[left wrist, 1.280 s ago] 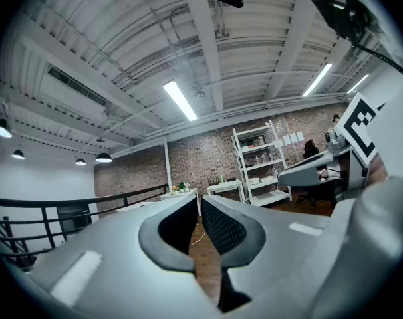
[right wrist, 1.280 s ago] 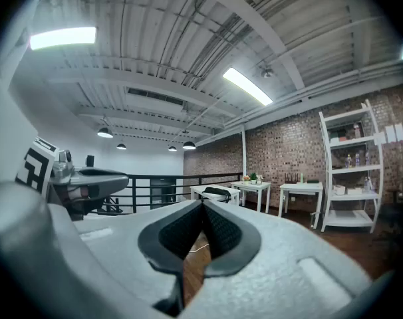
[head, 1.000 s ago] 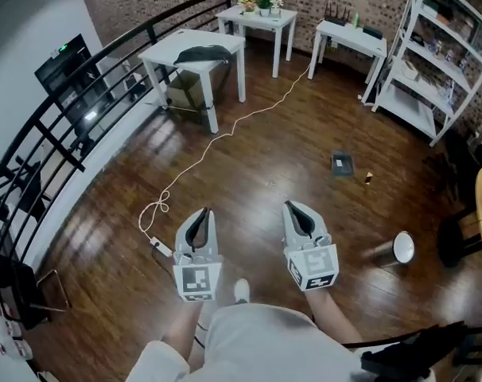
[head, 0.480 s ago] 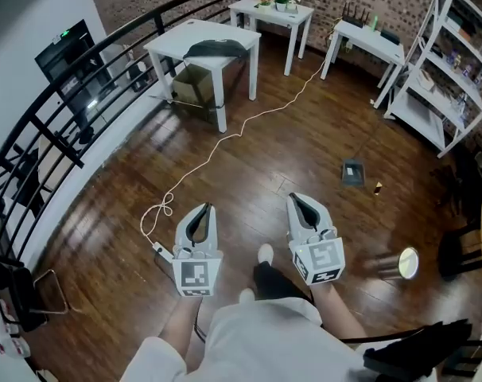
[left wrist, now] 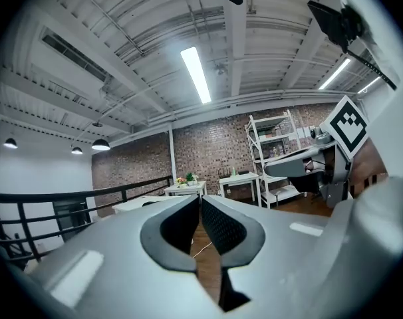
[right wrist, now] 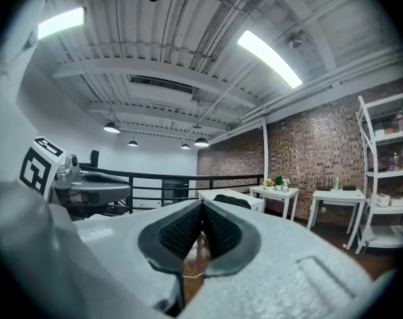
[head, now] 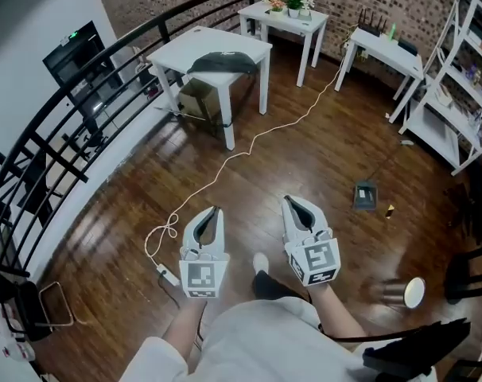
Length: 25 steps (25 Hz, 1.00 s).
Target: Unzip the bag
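1. Head view: the left tongs [head: 212, 212] and the right tongs [head: 293, 204] are held side by side, low in front of the person, over a dark wooden floor [head: 320, 157]. Both point up the picture towards the far end of the room. Each pair is pressed together and holds nothing. The bag [head: 223, 60], dark and flattish, lies on a white tabletop [head: 185, 48] beside a black railing [head: 82, 126], well apart from both tongs. A pale cable [head: 249, 143] runs across the floor from that end to a plug strip just left of the left tongs. A small dark box [head: 365, 195] and a metal cup [head: 406, 293] are on the floor to the right. A shoe [head: 261, 263] shows between the two tongs.

2. Left gripper view: the left tongs [left wrist: 200, 199] are closed tip to tip, with only floor and cable seen below them. The right tongs' marker cube [left wrist: 348, 126] shows at the right edge. Whether the bag shows here cannot be told.

3. Right gripper view: the right tongs [right wrist: 201, 208] are shut together and empty. Just past their tips, far off, the bag [right wrist: 231, 201] rests on the tabletop [right wrist: 256, 203]. The left tongs [right wrist: 95, 186] appear at the left.
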{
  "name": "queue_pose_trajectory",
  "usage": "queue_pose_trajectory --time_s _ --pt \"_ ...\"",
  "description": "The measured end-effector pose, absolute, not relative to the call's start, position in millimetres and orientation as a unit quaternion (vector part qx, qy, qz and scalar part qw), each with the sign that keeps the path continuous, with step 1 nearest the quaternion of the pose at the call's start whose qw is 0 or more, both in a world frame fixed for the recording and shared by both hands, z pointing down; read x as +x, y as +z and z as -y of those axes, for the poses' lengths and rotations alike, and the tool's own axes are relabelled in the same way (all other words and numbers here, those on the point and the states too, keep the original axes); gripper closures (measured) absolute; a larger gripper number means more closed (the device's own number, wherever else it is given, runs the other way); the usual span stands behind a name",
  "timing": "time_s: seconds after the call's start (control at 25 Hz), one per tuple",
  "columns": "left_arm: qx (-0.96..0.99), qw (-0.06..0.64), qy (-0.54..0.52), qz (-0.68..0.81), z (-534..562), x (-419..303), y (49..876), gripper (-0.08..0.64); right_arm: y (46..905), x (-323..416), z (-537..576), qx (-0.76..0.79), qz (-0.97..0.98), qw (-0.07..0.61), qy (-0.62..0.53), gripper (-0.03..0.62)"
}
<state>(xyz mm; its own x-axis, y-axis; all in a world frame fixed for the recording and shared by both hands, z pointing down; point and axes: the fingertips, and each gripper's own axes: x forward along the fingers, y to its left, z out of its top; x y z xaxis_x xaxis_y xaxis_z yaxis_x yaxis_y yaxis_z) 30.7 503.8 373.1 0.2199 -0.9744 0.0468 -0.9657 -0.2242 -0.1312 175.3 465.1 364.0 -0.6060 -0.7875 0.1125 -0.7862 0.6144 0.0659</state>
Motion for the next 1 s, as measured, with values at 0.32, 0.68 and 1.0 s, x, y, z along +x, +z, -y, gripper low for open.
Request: queue_pose_trajectory --time_s 0.32,0.68,1.0 --pt "-0.787 0.027 -0.069 -0.612 -371.6 37.6 369.2 0.54 363.9 161.5 -342.4 0.428 0.902 0.062 0.008 0.603" --pt "-0.786 0.019 -0.068 -0.615 -262.6 20.9 377.5 0.54 377.9 138.2 -231.2 0.411 0.909 0.067 0.016 0.603" --pt "-0.79 0.008 -0.062 -0.611 -157.1 -38.1 405.9 0.54 405.0 79.8 -133.7 0.406 0.91 0.079 0.02 0.603"
